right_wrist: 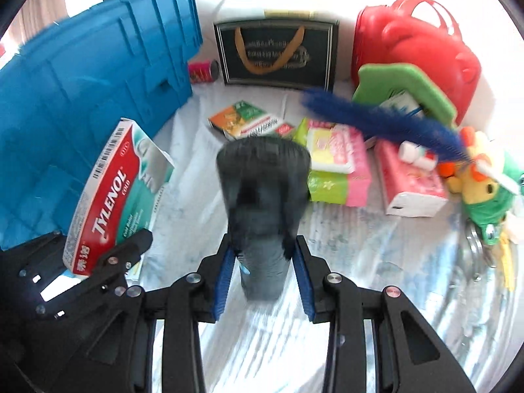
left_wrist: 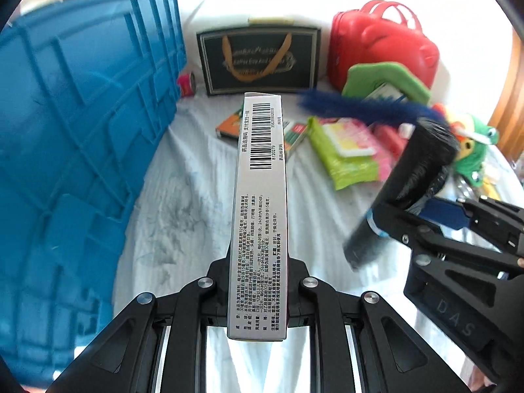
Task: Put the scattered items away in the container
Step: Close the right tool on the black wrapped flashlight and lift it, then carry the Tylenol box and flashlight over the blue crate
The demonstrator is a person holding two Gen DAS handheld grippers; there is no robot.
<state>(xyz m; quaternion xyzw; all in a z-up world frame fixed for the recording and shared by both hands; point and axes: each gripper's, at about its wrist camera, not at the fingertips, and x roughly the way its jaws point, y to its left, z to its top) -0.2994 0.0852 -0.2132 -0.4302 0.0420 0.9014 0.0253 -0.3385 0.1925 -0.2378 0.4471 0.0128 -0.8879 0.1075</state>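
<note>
Gripping a Tylenol medicine box (left_wrist: pixel 260 216) by its lower part, the left gripper (left_wrist: pixel 258 294) has its fingers pressed against the box's two faces, so the narrow printed edge with the barcode points straight ahead, raised off the bed. From the right wrist view the same box shows its red and teal front with the brand name, tilted up toward the blue container (right_wrist: pixel 82 98), which stands close at the left with its ribbed wall facing the cameras.

The right gripper (right_wrist: pixel 262 262) pinches a black roll of bags (right_wrist: pixel 262 203) between its blue pads (right_wrist: pixel 225 278); the roll is motion-blurred and stands up out of the jaws, well above the white sheet (right_wrist: pixel 376 262).

Farther back on the sheet lie the items not yet picked up: an orange and green carton (right_wrist: pixel 244 118), a green and pink tissue pack (right_wrist: pixel 334 167), a pink and white pack (right_wrist: pixel 412 183), a small white bottle (right_wrist: pixel 414 154), a blue feather (right_wrist: pixel 386 124) and a green and yellow plush toy (right_wrist: pixel 488 190). Behind them stand a black gift bag (right_wrist: pixel 278 55) with tan handles, a red handbag (right_wrist: pixel 416 42) with a green foam piece (right_wrist: pixel 402 88) leaning before it, and a small pink can (right_wrist: pixel 203 71) just beside the container's corner.
</note>
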